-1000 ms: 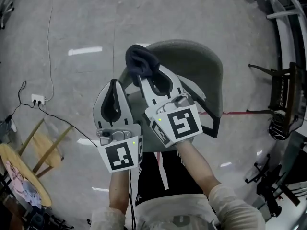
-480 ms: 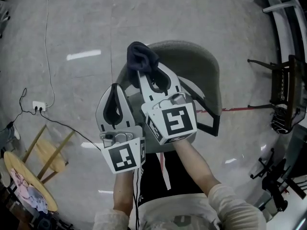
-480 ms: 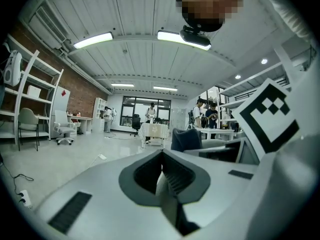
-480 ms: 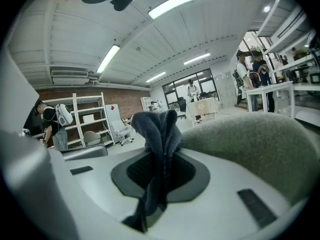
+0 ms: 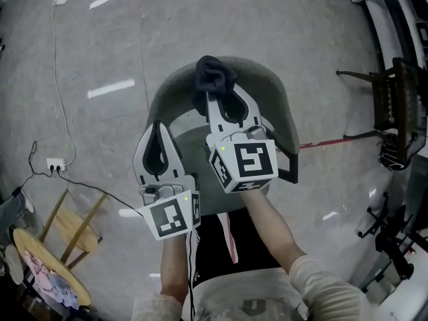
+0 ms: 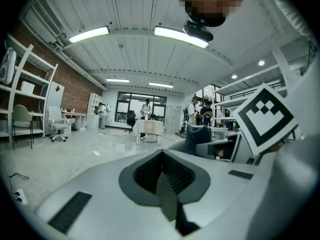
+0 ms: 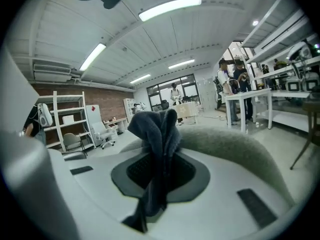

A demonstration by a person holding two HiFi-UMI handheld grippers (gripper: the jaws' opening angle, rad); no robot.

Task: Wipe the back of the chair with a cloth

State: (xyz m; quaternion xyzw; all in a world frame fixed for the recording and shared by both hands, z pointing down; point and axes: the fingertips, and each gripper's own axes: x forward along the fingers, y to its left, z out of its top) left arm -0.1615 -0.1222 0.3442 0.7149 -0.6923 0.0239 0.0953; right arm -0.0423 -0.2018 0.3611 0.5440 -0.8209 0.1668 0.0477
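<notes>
Head view: the right tongs (image 5: pixel 221 105) pinch a dark cloth (image 5: pixel 212 79), bunched at their tips right over the chair back (image 5: pixel 267 82), whose curved rim runs crosswise just ahead. The left tongs (image 5: pixel 159 129), closed on nothing, hang nearer the body; nothing blocks the sweep.

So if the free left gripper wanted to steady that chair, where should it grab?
Probably the top rim of the chair back, left of the cloth. That edge is a narrow curved shell standing upright, so jaws coming straight down could straddle it. The left gripper is shut now, so it would need to open first.
</notes>
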